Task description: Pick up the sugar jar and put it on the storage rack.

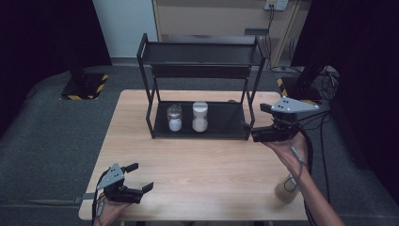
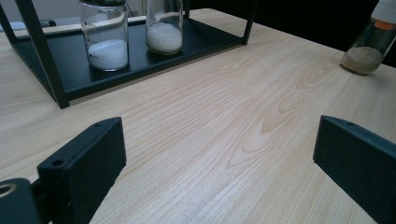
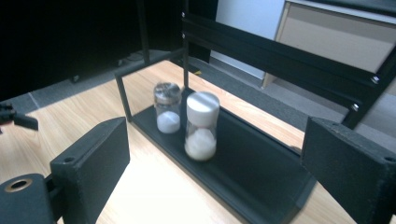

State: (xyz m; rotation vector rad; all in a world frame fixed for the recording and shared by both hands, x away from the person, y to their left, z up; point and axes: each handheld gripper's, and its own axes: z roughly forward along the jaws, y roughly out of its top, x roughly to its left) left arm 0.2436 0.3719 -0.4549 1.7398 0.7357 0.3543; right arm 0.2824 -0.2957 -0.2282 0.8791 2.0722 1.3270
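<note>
i count one black two-tier rack [image 1: 201,70] at twelve o'clock; two jars with white powder on its lower shelf, one metal-lidded [image 1: 174,117], one white-capped [image 1: 200,117]; one bottle of tan powder [image 2: 369,44] at four o'clock; two grippers, left [image 1: 141,176] and right [image 1: 254,117].

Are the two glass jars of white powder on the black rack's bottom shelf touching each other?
Apart. The high view shows dark shelf between the metal-lidded jar and the white-lidded jar; the left gripper view shows the same gap.

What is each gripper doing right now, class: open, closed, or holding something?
Left gripper: open, holding nothing, above the table.
Right gripper: open, holding nothing, beside the black rack.
</note>
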